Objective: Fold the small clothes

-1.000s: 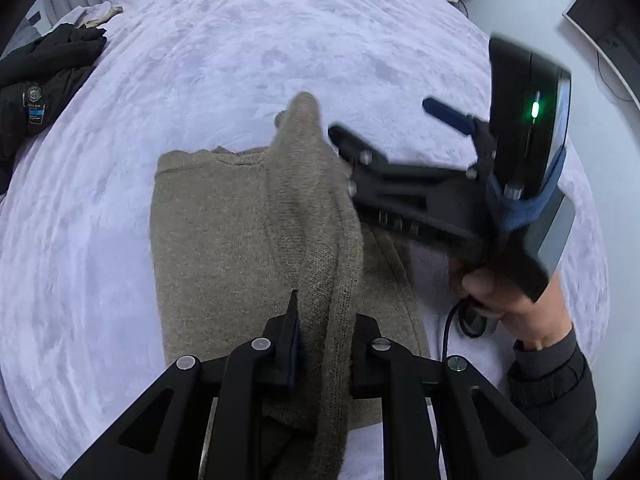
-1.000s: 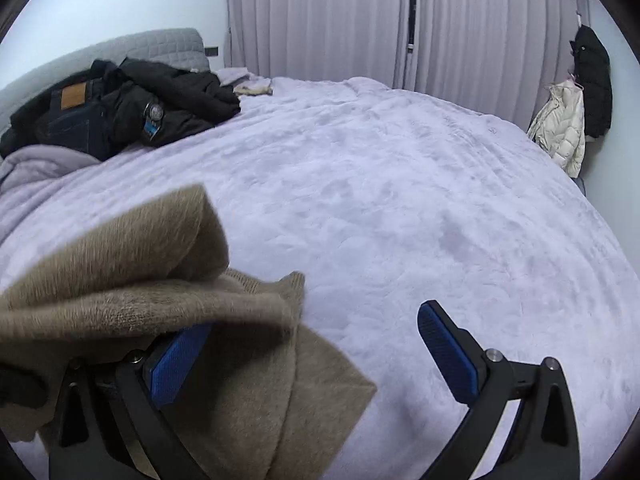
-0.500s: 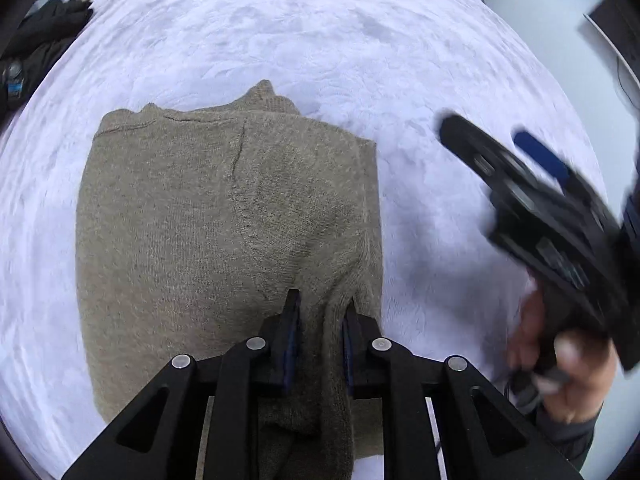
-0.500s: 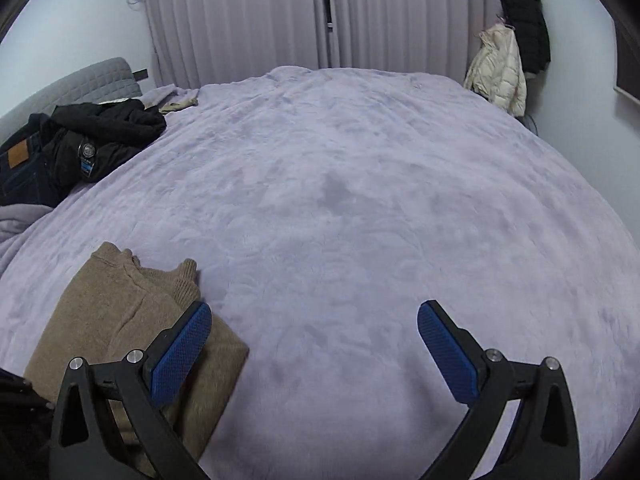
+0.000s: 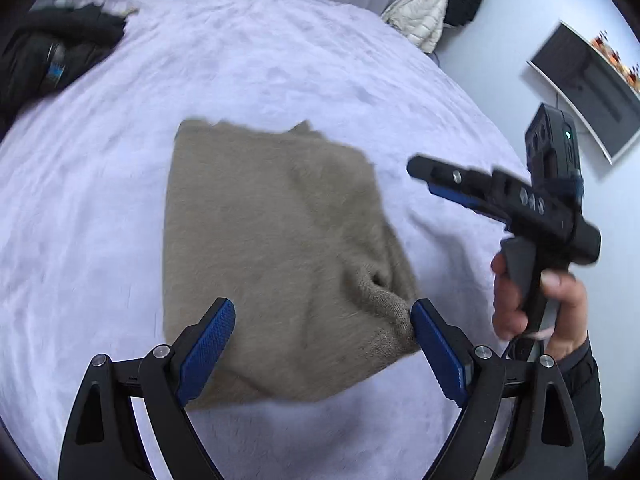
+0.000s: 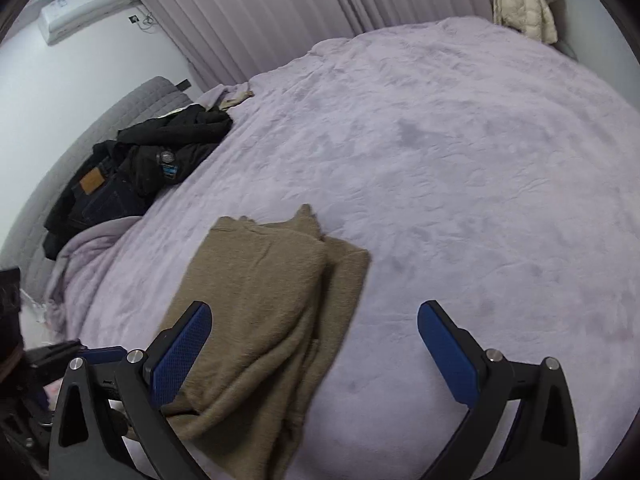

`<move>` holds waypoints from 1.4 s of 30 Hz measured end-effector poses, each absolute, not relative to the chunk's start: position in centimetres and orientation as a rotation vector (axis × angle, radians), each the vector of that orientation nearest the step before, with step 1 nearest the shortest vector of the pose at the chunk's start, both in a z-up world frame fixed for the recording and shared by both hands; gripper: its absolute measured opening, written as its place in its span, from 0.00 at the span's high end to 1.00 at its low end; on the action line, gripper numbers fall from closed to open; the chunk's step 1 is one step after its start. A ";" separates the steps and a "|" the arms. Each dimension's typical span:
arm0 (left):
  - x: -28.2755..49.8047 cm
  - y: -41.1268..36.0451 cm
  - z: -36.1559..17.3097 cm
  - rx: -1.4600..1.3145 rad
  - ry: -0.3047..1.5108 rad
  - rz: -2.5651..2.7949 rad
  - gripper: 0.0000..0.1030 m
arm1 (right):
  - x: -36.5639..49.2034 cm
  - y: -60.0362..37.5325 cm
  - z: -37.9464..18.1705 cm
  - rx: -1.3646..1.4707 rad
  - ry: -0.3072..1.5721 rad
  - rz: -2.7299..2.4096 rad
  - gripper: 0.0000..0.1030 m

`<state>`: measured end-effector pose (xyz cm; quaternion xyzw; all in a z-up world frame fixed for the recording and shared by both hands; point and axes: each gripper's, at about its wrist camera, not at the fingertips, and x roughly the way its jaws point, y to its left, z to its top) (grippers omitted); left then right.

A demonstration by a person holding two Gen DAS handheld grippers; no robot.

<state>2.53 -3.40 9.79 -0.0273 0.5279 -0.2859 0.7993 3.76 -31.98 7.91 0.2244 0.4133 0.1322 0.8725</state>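
A tan knit sweater [image 5: 276,248] lies partly folded on the lilac bed cover [image 5: 260,64], with a sleeve laid over its body. My left gripper [image 5: 322,344] is open and empty, raised above the sweater's near edge. My right gripper [image 6: 314,350] is open and empty, above the bed to the right of the sweater [image 6: 264,312]. It also shows in the left wrist view [image 5: 436,178], held in a hand to the right of the sweater.
A pile of dark clothes [image 6: 140,168] lies at the bed's far left by a grey headboard [image 6: 132,100]. A pale jacket [image 6: 520,4] hangs at the far right by the curtains. A screen [image 5: 584,88] is on the right wall.
My left gripper has let go of the sweater fold and opened, lifting back. The sleeve now lies flat on the sweater. My right gripper has drawn away to the right, still open.
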 end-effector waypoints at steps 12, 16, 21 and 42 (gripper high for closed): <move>1.4 -8.9 6.1 -0.139 1.114 -0.748 0.12 | 9.5 -27.3 3.3 0.351 1.074 0.238 0.61; 0.5 -10.6 7.1 -0.101 1.051 -0.842 0.13 | 9.4 -26.7 5.3 0.309 1.001 0.286 0.81; 0.9 -11.9 6.5 -0.080 1.028 -0.888 0.13 | 8.3 -25.9 10.4 0.195 0.815 0.368 0.81; -4.6 1.3 4.2 0.251 0.905 -0.564 0.05 | -5.9 -23.7 8.7 0.186 0.832 0.345 0.48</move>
